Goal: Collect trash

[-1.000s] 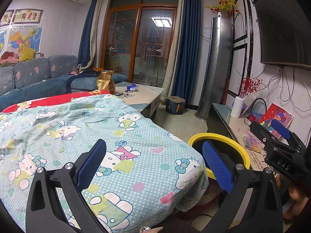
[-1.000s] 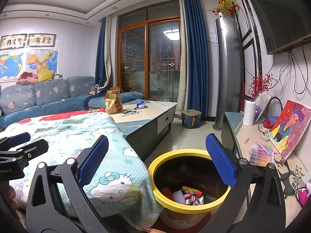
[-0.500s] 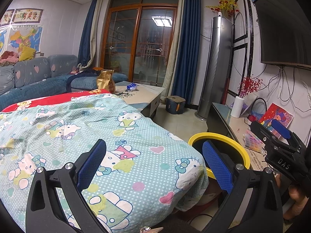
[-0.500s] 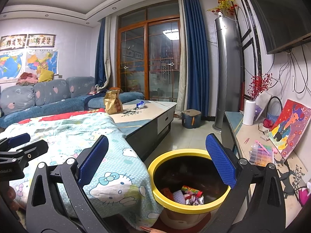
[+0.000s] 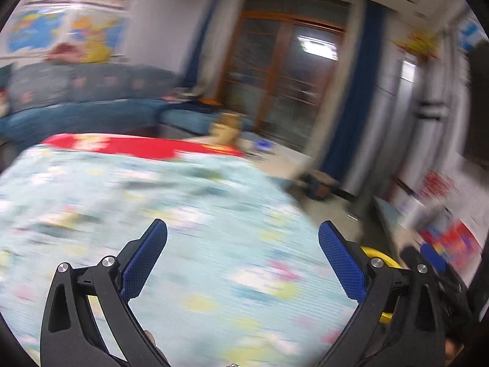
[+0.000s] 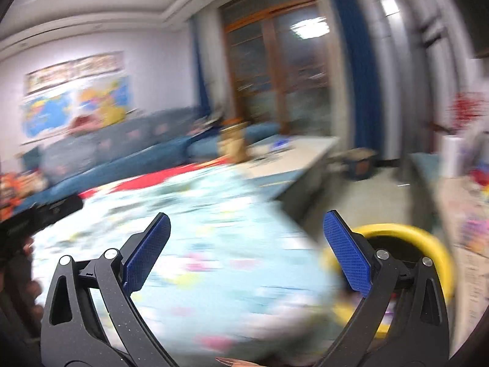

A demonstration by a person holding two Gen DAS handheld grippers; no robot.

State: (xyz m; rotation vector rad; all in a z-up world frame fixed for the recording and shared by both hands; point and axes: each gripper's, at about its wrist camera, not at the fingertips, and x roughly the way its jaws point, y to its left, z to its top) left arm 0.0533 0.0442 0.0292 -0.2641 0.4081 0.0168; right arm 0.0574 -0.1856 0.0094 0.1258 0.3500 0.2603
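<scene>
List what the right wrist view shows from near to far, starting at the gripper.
Right gripper → patterned blanket → paper bag on the coffee table → blue sofa → world map on the wall.

The left gripper point(image 5: 243, 240) had matt black plastic arms, finely speckled, with bright metal rivets; its pads point(image 5: 143, 263) were blue with a fine cross-hatched texture; the right gripper point(image 6: 247, 231) looked the same; the printed sheet point(image 5: 198, 214) over the table was soft matt cloth; the bin point(image 6: 424, 241) had a smooth, slightly glossy yellow plastic rim; the door frame point(image 6: 269, 70) looked like varnished wood around glass; the curtain point(image 6: 360, 85) was blue cloth.
</scene>
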